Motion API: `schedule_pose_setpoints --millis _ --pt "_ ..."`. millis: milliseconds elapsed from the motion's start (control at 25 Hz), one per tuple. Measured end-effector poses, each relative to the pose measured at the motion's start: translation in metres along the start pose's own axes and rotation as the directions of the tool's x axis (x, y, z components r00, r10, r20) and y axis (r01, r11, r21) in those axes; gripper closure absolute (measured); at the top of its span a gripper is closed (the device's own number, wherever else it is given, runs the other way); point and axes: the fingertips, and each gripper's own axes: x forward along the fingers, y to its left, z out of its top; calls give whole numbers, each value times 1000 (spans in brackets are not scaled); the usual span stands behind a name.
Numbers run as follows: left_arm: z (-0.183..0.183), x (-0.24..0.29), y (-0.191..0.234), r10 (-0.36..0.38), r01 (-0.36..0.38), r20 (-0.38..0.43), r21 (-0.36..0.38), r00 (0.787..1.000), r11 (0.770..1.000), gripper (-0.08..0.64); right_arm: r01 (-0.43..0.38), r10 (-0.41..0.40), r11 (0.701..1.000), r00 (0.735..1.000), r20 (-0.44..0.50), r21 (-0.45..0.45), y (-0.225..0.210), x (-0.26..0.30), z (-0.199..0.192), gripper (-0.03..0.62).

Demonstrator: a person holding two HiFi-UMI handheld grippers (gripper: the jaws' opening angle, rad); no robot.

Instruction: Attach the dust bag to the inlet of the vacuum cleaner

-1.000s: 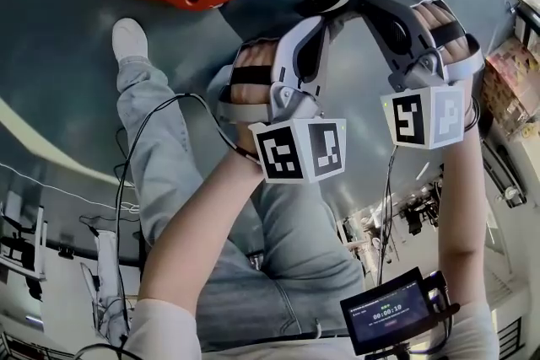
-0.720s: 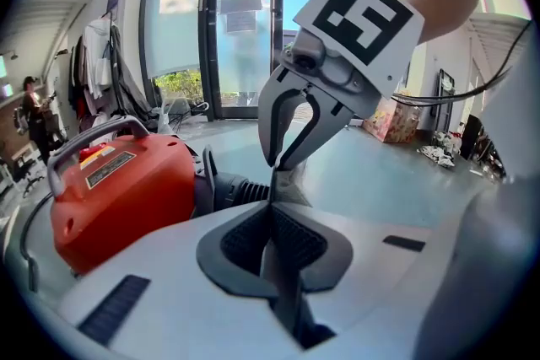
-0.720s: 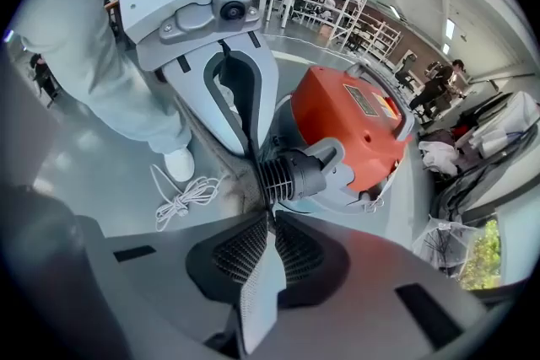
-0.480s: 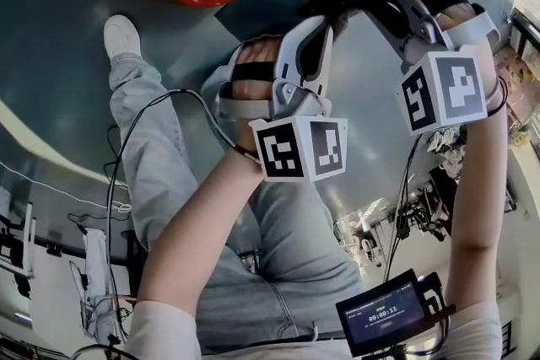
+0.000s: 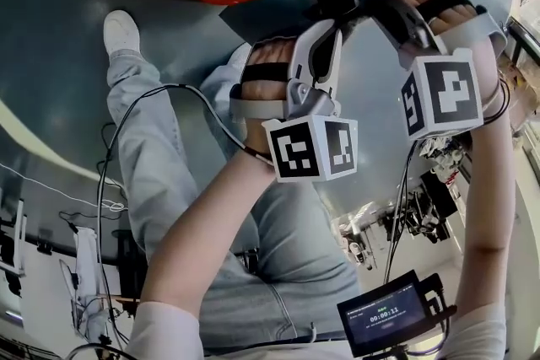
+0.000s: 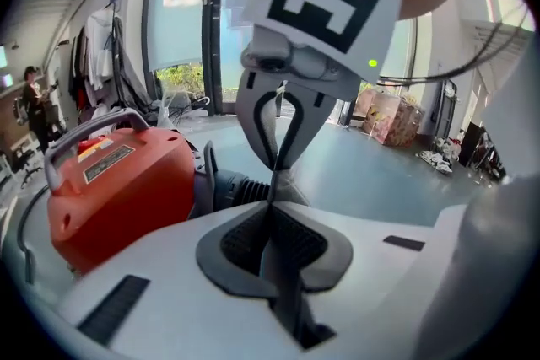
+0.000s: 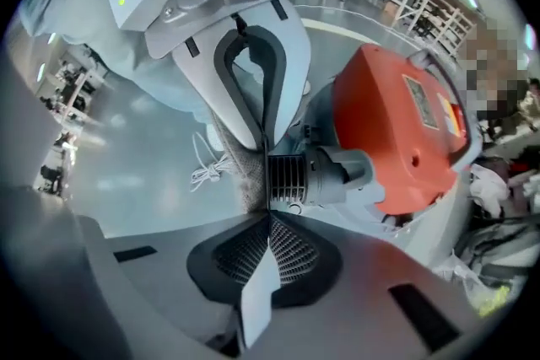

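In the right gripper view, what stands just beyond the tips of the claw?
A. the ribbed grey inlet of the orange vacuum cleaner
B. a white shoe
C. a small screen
A: past the right claw, shut on the dust bag, sits the ribbed inlet of the vacuum cleaner.

We find bright daylight from the windows [image 6: 181, 21], soft sheen on the floor [image 7: 143, 164], head view dimmer. Both gripper views bow at the edges; the dust bag [image 7: 253, 299] in the jaws blurs.

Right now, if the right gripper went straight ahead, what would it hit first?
Beyond the bag cloth in its jaws, probably the vacuum's ribbed grey inlet; the left gripper is close too.
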Motion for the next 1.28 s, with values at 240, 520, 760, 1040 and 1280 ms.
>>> schedule_pose_setpoints --millis 240,520,760,1040,1280 --pt "-9 -7 3 21 -23 -42 -42 999 999 548 144 -146 982 989 9 125 7 -12 6 578" --pt "-11 5 15 -32 23 -36 -234 999 972 545 128 -132 969 991 2 210 -9 -17 4 578" --pt "3 -4 18 4 -13 -73 -128 997 992 548 156 -178 944 983 53 290 -6 -7 -4 577" --pt "-12 2 27 45 -48 -19 -212 999 976 545 163 -180 949 983 42 270 -17 -16 6 577" --pt "-18 -3 24 -14 -13 -109 -236 994 972 549 211 -244 938 965 94 274 -24 -15 9 575"
